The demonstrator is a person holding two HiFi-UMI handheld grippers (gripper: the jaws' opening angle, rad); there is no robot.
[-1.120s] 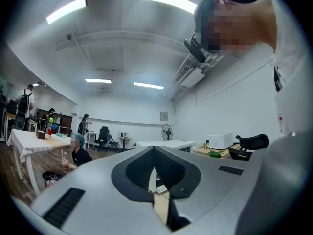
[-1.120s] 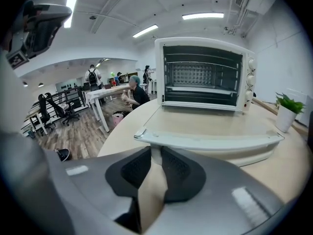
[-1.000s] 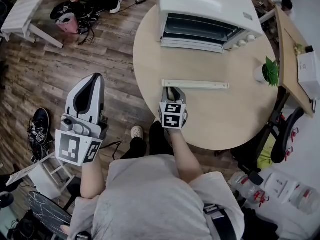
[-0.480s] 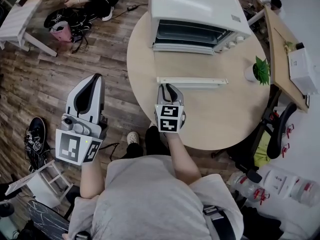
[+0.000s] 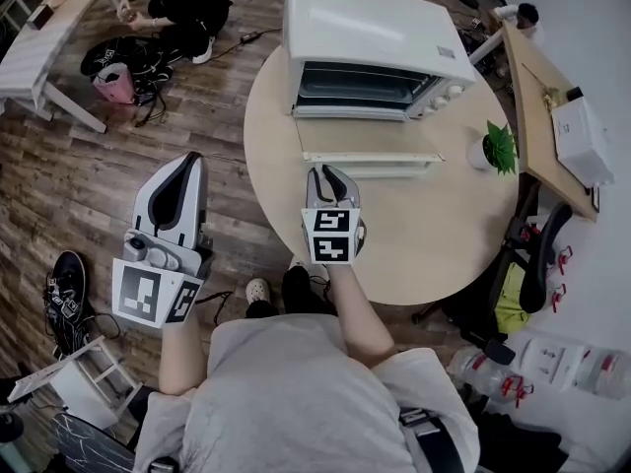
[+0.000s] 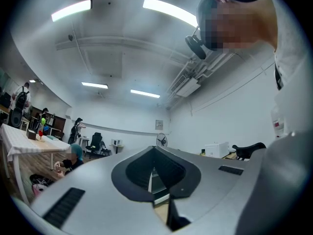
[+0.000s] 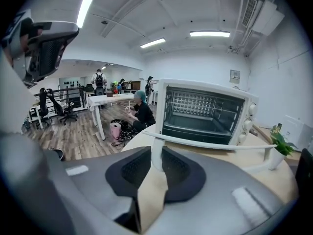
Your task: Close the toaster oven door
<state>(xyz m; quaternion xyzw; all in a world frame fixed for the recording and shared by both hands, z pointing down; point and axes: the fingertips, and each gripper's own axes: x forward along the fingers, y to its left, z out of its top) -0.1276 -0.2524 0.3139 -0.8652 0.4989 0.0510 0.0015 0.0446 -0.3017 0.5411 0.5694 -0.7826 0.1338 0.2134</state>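
**A:** Working down by size. There's a round pale wooden table (image 5: 434,235), and at its far side sits the boxy white toaster oven (image 5: 365,23), cavity wide open with the wire rack showing. Its clear glass drop-down door (image 5: 375,136) hangs out toward the person, so it's nowhere near shut.

**B:** And the grippers?

**A:** The left grey hand-held gripper (image 5: 185,158) is parked off the table over the wooden floor. Its jaws are pressed together on nothing, and I'd guess it's just being kept out of the way. The right grey hand-held gripper (image 5: 329,177) is doing the job. It's pinching the long white bar handle (image 5: 394,157) along the door's free edge, and the right gripper view shows the pads clamped on the upright post at the handle's left end.

**B:** Why the end and not the middle?

**A:** My guess is that the post fits between the pads better than the flat bar does. The handle is also the farthest point from the hinge, so it's the easy place to swing the door up from.

**B:** Anything in the way?

**A:** There's a small green potted plant (image 5: 496,146) to the right of the door, but it looks clear of the swing.
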